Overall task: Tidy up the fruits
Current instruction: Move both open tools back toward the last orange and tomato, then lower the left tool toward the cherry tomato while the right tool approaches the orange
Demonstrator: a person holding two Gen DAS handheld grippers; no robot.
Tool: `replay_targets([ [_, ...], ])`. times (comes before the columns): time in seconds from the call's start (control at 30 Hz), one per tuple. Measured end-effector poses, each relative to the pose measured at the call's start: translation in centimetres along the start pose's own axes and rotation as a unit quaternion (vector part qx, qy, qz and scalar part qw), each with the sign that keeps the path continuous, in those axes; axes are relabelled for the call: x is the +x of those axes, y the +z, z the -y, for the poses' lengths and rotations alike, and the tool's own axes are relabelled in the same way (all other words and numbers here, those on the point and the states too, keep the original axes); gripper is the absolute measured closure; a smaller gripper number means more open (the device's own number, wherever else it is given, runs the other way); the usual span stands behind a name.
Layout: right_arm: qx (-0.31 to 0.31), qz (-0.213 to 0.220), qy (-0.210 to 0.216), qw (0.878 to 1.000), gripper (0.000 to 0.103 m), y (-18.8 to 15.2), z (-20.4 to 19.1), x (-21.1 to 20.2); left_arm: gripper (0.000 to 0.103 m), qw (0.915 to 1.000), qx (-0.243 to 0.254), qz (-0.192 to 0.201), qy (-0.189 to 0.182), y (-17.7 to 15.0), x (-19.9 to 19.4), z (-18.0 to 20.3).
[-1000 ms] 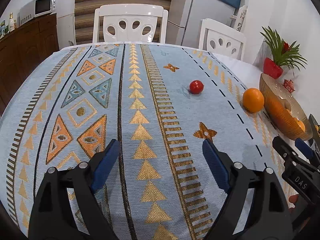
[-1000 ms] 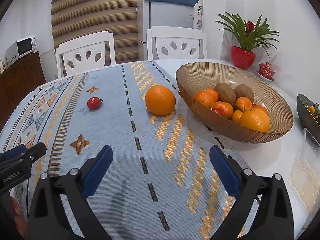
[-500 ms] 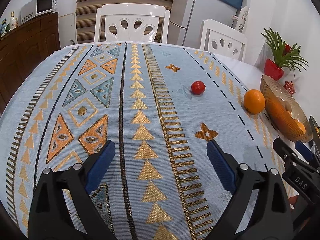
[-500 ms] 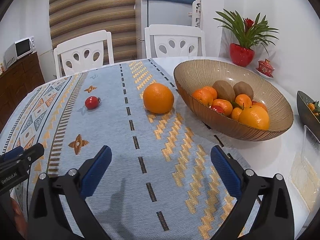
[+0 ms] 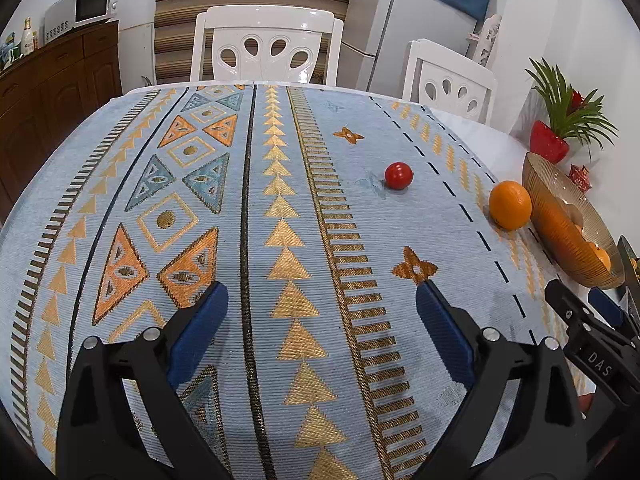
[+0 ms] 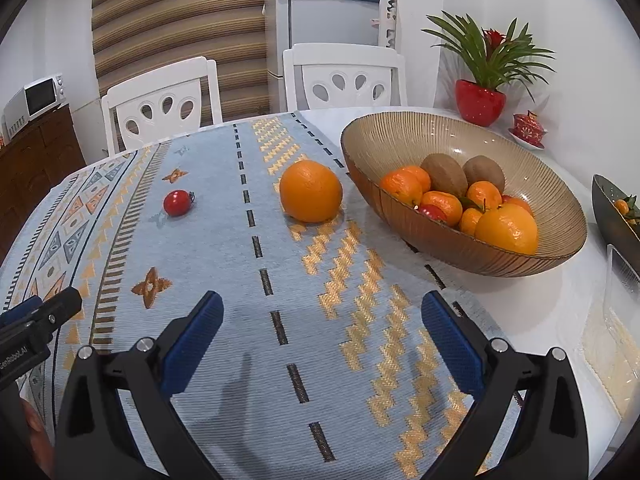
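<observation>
A large orange (image 6: 311,191) lies on the patterned blue tablecloth, just left of a ribbed brown glass bowl (image 6: 520,258). The bowl holds mandarins, two kiwis, an orange and something red. A small red tomato (image 6: 177,202) lies further left on the cloth. From the left wrist view the tomato (image 5: 398,175), orange (image 5: 510,205) and bowl (image 5: 560,220) sit far right. My left gripper (image 5: 320,292) hovers open over bare cloth, well short of the tomato. My right gripper (image 6: 321,300) is open and empty, short of the orange.
Two white chairs (image 5: 266,46) (image 6: 344,78) stand behind the table. At the far right are a red pot plant (image 6: 480,100), a small red lidded dish (image 6: 528,128), a dark dish with fruit (image 6: 616,216) and a clear plastic container (image 6: 620,280). A wooden sideboard (image 5: 60,92) with a microwave stands left.
The left gripper's jaws have spread wider apart. Both grippers stay in about the same place, and the fruits have not moved.
</observation>
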State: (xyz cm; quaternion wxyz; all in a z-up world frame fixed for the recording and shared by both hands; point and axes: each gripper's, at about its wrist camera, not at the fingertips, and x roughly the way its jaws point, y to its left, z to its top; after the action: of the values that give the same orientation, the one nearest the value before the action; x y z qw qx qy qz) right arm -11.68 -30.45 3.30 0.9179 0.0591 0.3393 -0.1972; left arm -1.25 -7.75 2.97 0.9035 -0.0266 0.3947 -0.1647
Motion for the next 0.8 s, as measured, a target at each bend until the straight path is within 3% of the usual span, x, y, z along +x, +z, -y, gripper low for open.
replay_targets([
  [0.8, 0.004, 0.001, 0.021, 1.0, 0.005, -0.12, 0.01, -0.13, 0.007, 1.0, 0.002, -0.001, -0.002, 0.03, 0.09, -0.08],
])
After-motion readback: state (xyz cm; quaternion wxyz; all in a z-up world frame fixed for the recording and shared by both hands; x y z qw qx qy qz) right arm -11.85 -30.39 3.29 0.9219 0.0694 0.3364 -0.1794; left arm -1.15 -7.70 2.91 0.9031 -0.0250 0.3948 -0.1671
